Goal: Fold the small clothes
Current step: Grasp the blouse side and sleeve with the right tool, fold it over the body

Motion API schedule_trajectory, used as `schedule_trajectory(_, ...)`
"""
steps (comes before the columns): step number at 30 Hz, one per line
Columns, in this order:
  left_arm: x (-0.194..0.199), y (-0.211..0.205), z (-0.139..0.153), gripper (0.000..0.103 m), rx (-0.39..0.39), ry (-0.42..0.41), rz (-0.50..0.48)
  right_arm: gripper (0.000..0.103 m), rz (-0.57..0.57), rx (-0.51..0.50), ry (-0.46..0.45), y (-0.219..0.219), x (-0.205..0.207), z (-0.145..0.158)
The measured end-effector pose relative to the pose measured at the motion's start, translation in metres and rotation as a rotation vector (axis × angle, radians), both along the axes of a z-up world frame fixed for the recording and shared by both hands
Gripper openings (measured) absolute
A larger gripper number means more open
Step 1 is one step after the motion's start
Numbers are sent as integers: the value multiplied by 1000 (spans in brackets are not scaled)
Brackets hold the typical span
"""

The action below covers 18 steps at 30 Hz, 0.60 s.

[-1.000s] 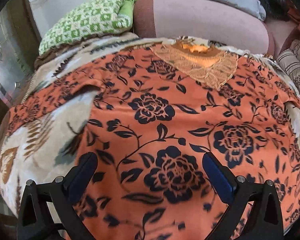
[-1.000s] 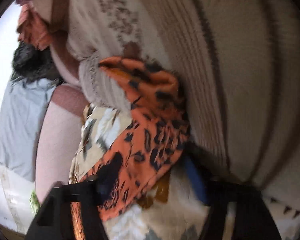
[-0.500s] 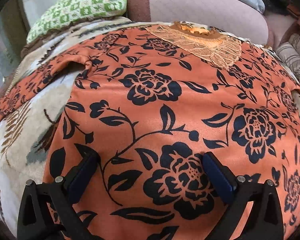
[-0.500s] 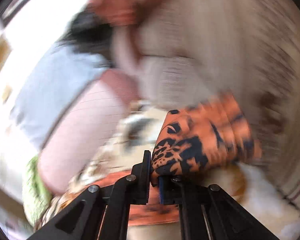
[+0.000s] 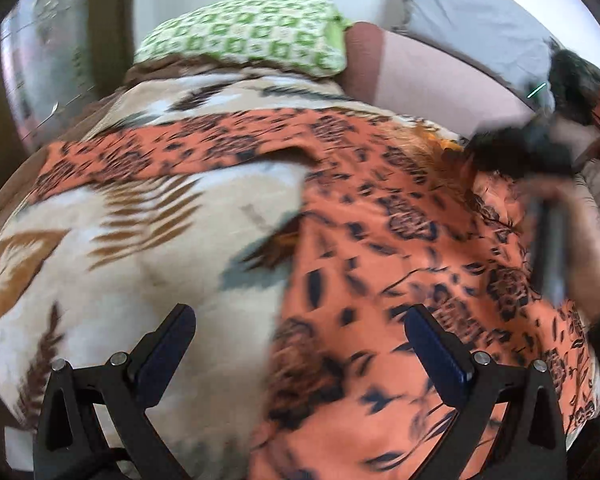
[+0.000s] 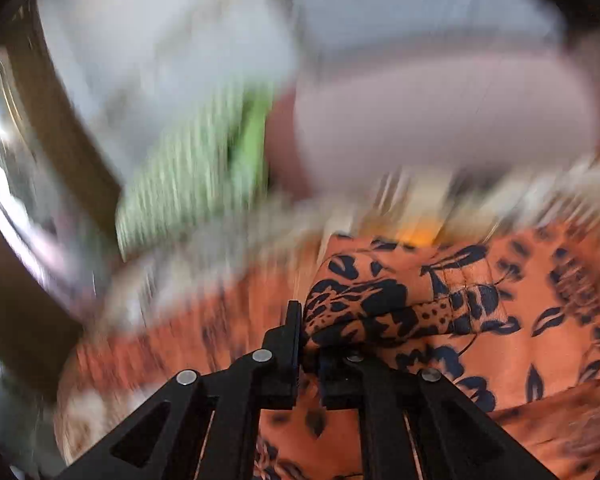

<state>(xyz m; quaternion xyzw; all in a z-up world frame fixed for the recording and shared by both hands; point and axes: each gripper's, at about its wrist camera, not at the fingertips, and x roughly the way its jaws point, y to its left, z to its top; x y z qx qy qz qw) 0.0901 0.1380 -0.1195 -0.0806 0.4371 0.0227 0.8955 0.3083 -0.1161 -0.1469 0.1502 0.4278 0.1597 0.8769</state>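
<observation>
Orange floral garment (image 5: 412, 240) is lying spread over a cream blanket (image 5: 132, 248) with brown leaf shapes, on what looks like a bed. In the left wrist view one long strip of it, probably a sleeve, is stretching off to the left across the blanket, while the main body is filling the right half of the picture.

The left claw (image 5: 300, 344) is hanging wide apart above the cloth, gripping nothing. Its left finger is showing over bare blanket and its right finger over the orange fabric; whether either tip is touching the surface cannot be told.

The right claw (image 6: 310, 344) is clenched tight on a bunched fold of the same garment (image 6: 400, 304), and the gathered cloth is bulging out just beyond its fingertips. The rest of the orange fabric is lying beneath and to the right of that bunch. In the left wrist view this claw is appearing only as a dark, smeared shape (image 5: 520, 152) at the upper right, above the garment, with a person's hand (image 5: 580, 248) blurred beside it.

Behind the blanket a green and white patterned pillow (image 5: 244, 32) is sitting next to a pinkish cushion (image 5: 432, 76), with a grey pillow (image 5: 468, 20) above that. Much of the right wrist view is streaked with blur.
</observation>
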Motion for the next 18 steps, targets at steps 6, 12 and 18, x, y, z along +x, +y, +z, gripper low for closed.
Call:
schedule_trajectory(6,-11,23,-3,103,-27,-10,43,77,41,82,28,-2,-9,-22)
schedule_trajectory(12,-15,23,-1,103,-50,-53,19,80,-34,299,16,-35,14,1)
schedule_trajectory(18,-21,27,1,103,-53,-76,1,81,-211,410,-44,-34,23,16)
